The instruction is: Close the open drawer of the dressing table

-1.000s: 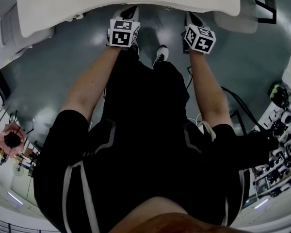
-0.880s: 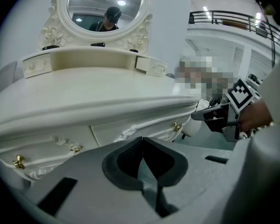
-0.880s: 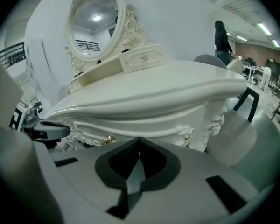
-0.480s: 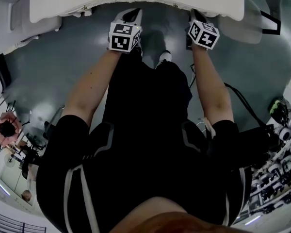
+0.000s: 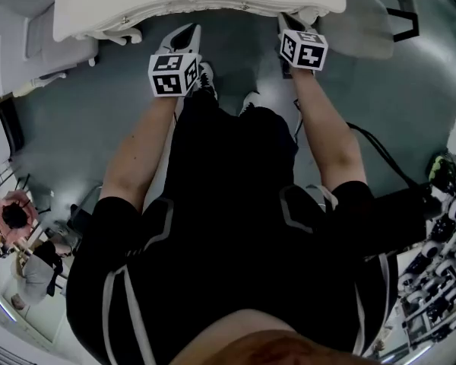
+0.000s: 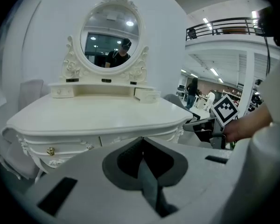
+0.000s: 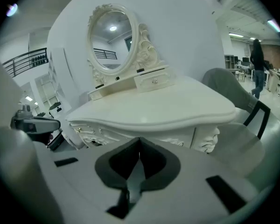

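Fingers on left gripper (image 6: pixel 141 146) and right gripper (image 7: pixel 138 146) pressed together before glossy white dressing table (image 6: pixel 98 115) (carved trim).

**Tally at the dressing bench**

One white bench (image 6: pixel 102 115) carries one oval mirror (image 6: pixel 111 36) and two small top drawers, a left drawer (image 6: pixel 60 91) and a right drawer (image 6: pixel 147 95). One brass knob (image 6: pixel 50 150) shows on its front. One grey chair (image 7: pixel 226 92) stands beside it. Two grippers are in view: the left gripper (image 5: pixel 186 33) and the right gripper (image 5: pixel 289 21).

A grey chair (image 7: pixel 228 90) stands on the glossy grey floor (image 5: pixel 83 120), with people (image 6: pixel 194 88) far off below a railed balcony (image 6: pixel 224 27).
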`<state>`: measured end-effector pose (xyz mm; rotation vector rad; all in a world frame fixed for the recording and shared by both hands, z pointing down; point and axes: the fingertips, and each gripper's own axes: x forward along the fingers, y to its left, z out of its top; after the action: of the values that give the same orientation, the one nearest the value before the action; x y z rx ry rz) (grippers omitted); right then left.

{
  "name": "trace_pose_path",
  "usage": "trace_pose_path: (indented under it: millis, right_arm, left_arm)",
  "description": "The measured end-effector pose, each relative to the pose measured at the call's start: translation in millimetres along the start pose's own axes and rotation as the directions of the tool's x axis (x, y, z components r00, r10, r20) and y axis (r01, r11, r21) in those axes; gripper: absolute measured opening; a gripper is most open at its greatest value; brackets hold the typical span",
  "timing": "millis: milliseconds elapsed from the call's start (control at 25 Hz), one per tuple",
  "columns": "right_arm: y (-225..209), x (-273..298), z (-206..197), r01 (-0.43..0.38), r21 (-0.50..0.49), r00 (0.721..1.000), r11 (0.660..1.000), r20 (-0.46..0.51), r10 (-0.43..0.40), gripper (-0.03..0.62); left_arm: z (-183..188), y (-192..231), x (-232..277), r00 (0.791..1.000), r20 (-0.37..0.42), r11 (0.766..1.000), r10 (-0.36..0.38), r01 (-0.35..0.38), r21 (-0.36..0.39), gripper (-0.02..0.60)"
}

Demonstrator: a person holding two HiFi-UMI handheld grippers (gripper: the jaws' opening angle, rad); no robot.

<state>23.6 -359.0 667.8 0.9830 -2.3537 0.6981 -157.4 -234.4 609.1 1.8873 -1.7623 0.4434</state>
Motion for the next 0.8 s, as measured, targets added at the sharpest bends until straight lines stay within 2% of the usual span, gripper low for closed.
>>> trace_pose_path:
  millis: [160, 320, 600, 720, 800]
  right_arm:
    - [1, -40, 20, -0.030, 0.002, 0.999, 1.000, 0.040, 0.030, 0.006]
    - [13, -80, 50, -0.065, -0.024, 0.994, 0.998, 0.086, 0.067, 0.006]
    - [51, -152, 128, -0.105, -0.169, 0.969, 0.980, 0.204, 0.139, 0.006]
    - [71, -182, 149, -0.088, -0.260, 0.961, 0.962, 0.233, 0.151, 0.006]
    - [86, -199, 166, -0.079, -0.276, 0.953, 0.958, 0.262, 0.155, 0.006]
  left_arm:
    - [20, -22, -26, 0.999, 0.044, 1.000, 0.002, -0.003, 0.023, 0.005]
    - [40, -34, -54, 0.996, 0.086, 1.000, 0.003, -0.004, 0.016, 0.005]
    - [89, -27, -99, 0.982, 0.189, 0.999, -0.014, 0.005, 0.048, 0.005]
    - [104, -25, -121, 0.974, 0.217, 0.998, -0.057, 0.049, 0.043, 0.005]
    - [121, -19, -135, 0.964, 0.250, 0.996, -0.093, 0.088, 0.031, 0.005]
